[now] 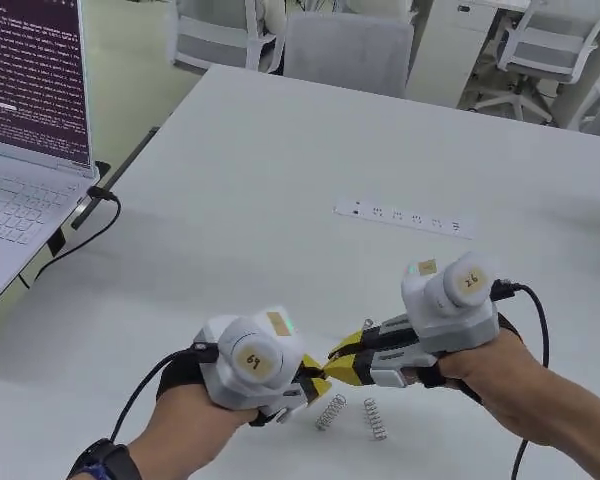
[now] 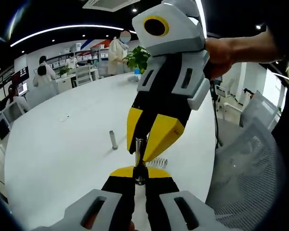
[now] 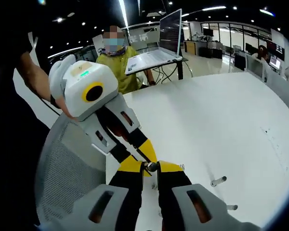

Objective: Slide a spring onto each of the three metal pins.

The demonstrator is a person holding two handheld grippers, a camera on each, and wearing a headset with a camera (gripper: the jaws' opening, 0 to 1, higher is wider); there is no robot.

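Both ends of the slim silver metal pin point(image 2: 139, 150) are clenched, your left claw point(image 2: 140, 172) at base, right claw point(image 3: 151, 167) at tip. Just below it lie coiled steel springs point(image 1: 330, 411); free the tip, hold steady.

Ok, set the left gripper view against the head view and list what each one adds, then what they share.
Left gripper view: a metal pin pinched by the left gripper, a second pin standing upright on the table, a potted plant and people in the background. Head view: a laptop, a power strip and a second spring beside the first. Shared: the white table, the left gripper and right gripper meeting tip to tip, and a spring lying by them.
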